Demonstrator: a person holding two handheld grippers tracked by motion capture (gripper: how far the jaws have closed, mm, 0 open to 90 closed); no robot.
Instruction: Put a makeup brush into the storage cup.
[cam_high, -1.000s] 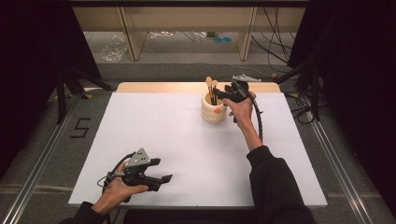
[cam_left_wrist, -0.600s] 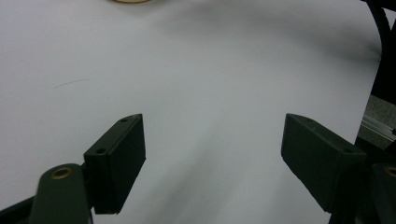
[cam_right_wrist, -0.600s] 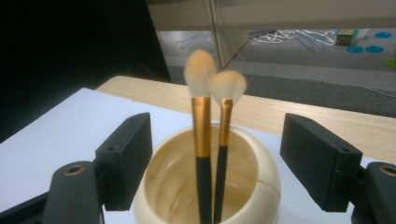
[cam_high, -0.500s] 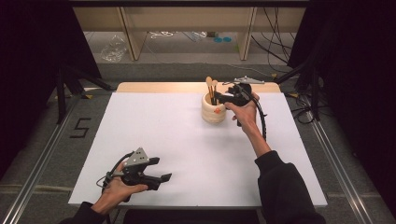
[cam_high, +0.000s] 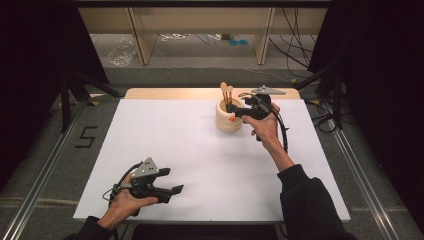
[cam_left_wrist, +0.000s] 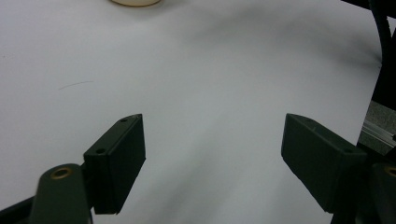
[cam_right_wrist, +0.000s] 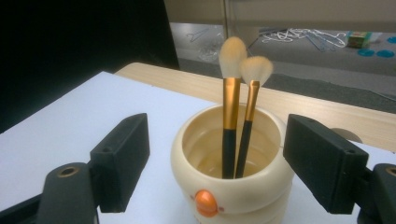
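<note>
Right gripper (cam_right_wrist: 215, 158) spread wide, straddling a glossy cream ribbed brush pot (cam_right_wrist: 232, 186) at the far edge of the white mat (cam_high: 200, 150), touching nothing. Two soft-tufted makeup brushes (cam_right_wrist: 236, 102) upright inside. Left gripper (cam_left_wrist: 212, 156) agape, empty, near edge.

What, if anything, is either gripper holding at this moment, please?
Nothing: the right gripper stands open around the cup, and the left gripper is open above the table.

My left gripper view's top edge cut off the cream cup (cam_left_wrist: 135, 2); the brushes' (cam_right_wrist: 230, 135) lower ends stayed hidden inside it.
</note>
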